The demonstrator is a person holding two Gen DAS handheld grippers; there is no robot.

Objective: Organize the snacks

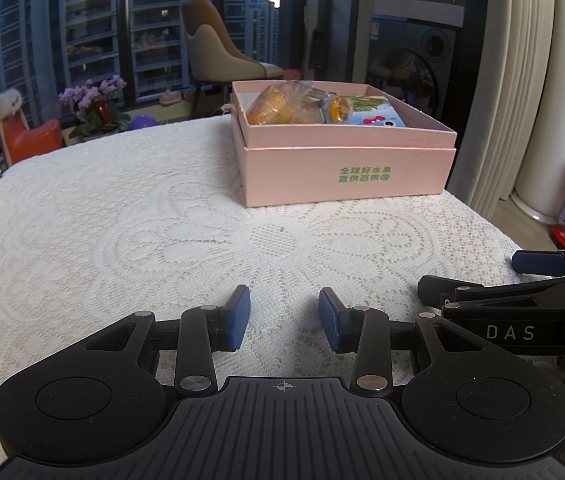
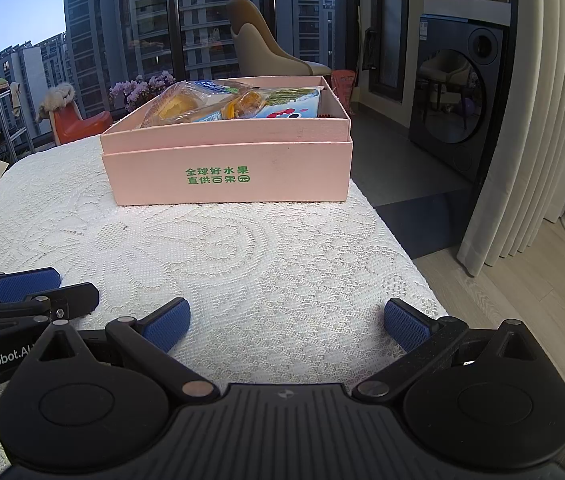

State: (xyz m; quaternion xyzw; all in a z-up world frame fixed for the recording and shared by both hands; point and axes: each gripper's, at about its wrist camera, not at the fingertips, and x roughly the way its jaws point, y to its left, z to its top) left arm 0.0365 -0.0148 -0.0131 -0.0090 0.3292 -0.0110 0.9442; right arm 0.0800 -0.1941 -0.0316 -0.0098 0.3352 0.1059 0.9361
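Both claws, left claw (image 1: 284, 318) and right claw (image 2: 286, 324), gape empty | wrapped pastries (image 2: 178, 110) in pink box (image 2: 226, 172): light, crushable, slippery; likely pinch wrapper edges

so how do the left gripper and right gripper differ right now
The left gripper has its jaws partly open, a narrow gap; the right gripper has its jaws spread much wider. The left one's blue pads face each other almost parallel; the right one's pads splay outward. Shared: both hold nothing, hover over the lace tablecloth, and point toward the pink box of snacks.
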